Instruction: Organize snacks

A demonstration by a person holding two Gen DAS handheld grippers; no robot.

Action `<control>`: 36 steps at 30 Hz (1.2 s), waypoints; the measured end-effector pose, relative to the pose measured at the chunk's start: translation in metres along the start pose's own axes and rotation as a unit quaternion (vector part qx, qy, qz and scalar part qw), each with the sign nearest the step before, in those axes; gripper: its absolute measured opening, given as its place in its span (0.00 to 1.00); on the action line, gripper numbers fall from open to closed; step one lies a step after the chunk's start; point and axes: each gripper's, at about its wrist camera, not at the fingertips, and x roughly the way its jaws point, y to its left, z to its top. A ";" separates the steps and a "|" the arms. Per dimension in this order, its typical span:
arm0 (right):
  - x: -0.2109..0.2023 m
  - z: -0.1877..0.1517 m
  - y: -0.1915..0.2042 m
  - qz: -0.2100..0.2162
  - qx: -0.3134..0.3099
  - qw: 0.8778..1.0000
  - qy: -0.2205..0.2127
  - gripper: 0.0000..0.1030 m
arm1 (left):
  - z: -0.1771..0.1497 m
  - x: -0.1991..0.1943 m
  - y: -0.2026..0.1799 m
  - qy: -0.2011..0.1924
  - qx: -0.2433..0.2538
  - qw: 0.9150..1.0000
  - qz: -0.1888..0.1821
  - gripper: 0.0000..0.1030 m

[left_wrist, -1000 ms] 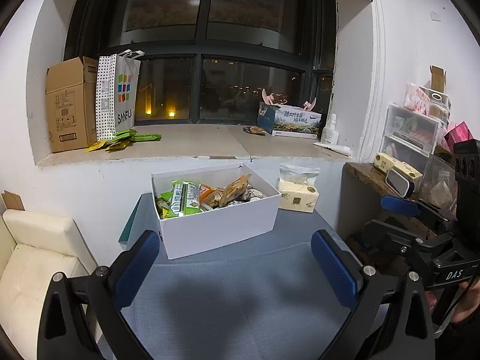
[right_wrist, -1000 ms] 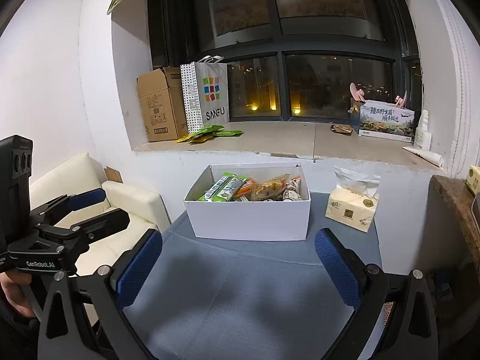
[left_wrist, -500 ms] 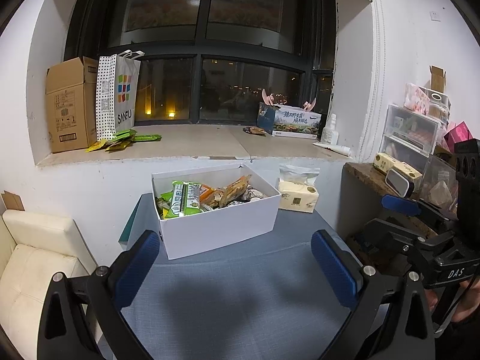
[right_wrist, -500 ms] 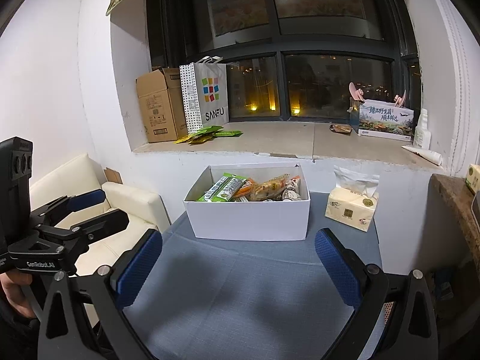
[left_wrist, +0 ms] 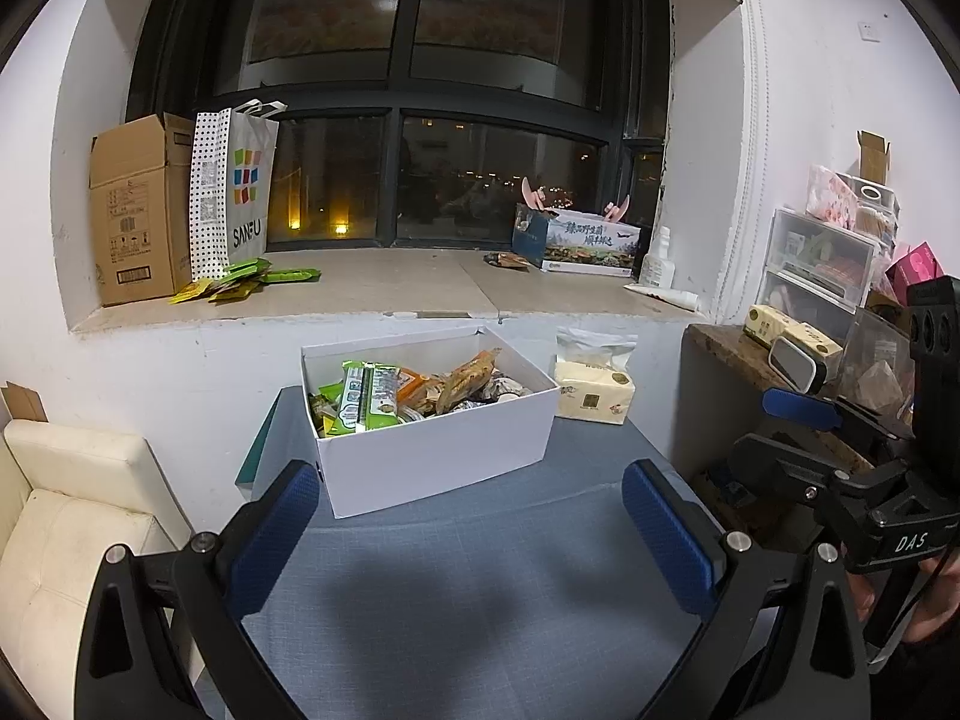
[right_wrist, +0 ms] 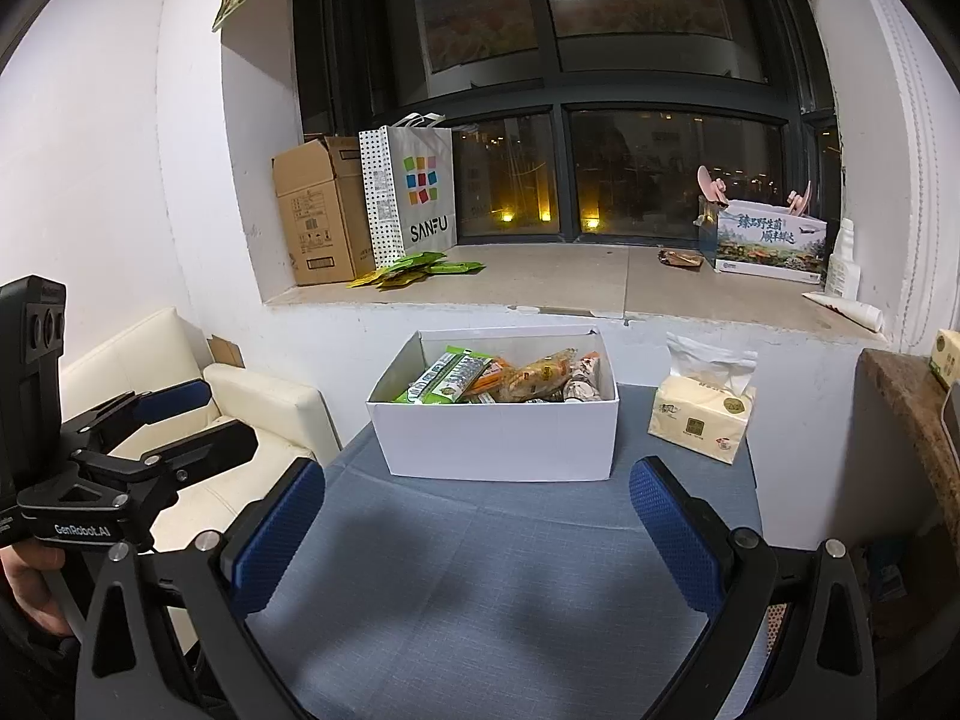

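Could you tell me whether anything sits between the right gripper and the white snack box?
Nothing visible does. Only bare blue tablecloth lies between the open right gripper and the snack box; the tissue pack sits off to the box's right.

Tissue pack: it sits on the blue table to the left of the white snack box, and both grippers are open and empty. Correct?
Not quite. The tissue pack sits to the right of the white snack box, as the right wrist view shows. The rest holds: it is on the blue table, and the left gripper and right gripper are open and empty.
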 end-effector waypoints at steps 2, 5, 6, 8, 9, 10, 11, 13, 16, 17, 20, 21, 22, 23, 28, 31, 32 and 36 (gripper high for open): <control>0.000 0.000 -0.001 0.001 0.001 1.000 0.000 1.00 | 0.000 0.000 0.000 0.000 0.001 1.000 0.000 1.00; 0.001 0.000 -0.002 0.000 0.002 1.000 0.002 1.00 | 0.000 0.001 0.000 0.000 0.000 1.000 -0.001 1.00; 0.001 0.000 -0.003 -0.001 0.002 1.000 0.002 1.00 | 0.000 0.001 -0.001 0.000 0.001 1.000 0.000 1.00; 0.000 0.000 -0.002 0.001 0.002 1.000 0.001 1.00 | 0.000 0.000 -0.001 -0.001 0.001 1.000 -0.001 1.00; 0.000 0.000 -0.002 0.001 0.002 1.000 0.002 1.00 | 0.000 0.000 -0.001 -0.001 0.001 1.000 -0.001 1.00; 0.000 0.000 -0.002 0.000 0.001 1.000 0.001 1.00 | 0.000 0.000 -0.001 -0.001 0.000 1.000 -0.001 1.00; -0.001 0.000 -0.002 0.000 0.001 1.000 0.001 1.00 | 0.000 0.000 0.000 -0.001 0.001 1.000 -0.001 1.00; -0.002 0.000 -0.002 0.000 0.001 1.000 0.000 1.00 | 0.000 0.000 0.000 -0.001 0.000 1.000 -0.001 1.00; -0.001 0.000 -0.002 0.000 0.003 1.000 0.000 1.00 | -0.001 0.000 0.000 0.000 0.000 1.000 -0.003 1.00; -0.001 0.000 -0.002 -0.001 0.003 1.000 0.001 1.00 | -0.001 -0.001 0.000 0.000 0.001 1.000 -0.003 1.00; -0.002 0.000 -0.002 -0.001 0.002 1.000 0.001 1.00 | -0.001 0.000 0.000 0.002 0.002 1.000 -0.003 1.00; -0.002 -0.001 -0.001 -0.001 0.000 1.000 -0.001 1.00 | -0.001 -0.001 -0.001 0.001 0.003 1.000 -0.003 1.00; -0.002 -0.001 0.000 -0.001 0.000 1.000 -0.001 1.00 | -0.001 -0.002 -0.001 0.000 0.004 1.000 -0.002 1.00; -0.002 0.000 0.000 0.001 -0.001 1.000 0.000 1.00 | -0.001 -0.002 -0.001 -0.001 0.003 1.000 -0.002 1.00; -0.003 -0.001 0.002 0.002 -0.005 1.000 -0.001 1.00 | -0.002 -0.001 -0.001 0.002 0.001 1.000 -0.004 1.00; -0.002 0.000 0.002 0.001 -0.004 1.000 -0.001 1.00 | -0.003 0.000 -0.002 0.004 0.000 1.000 -0.003 1.00; -0.002 0.000 0.002 0.001 -0.003 1.000 0.000 1.00 | -0.003 0.000 -0.002 0.004 0.001 1.000 -0.004 1.00; -0.001 0.000 0.003 0.001 -0.004 1.000 0.000 1.00 | -0.003 0.000 -0.002 0.004 0.001 1.000 -0.005 1.00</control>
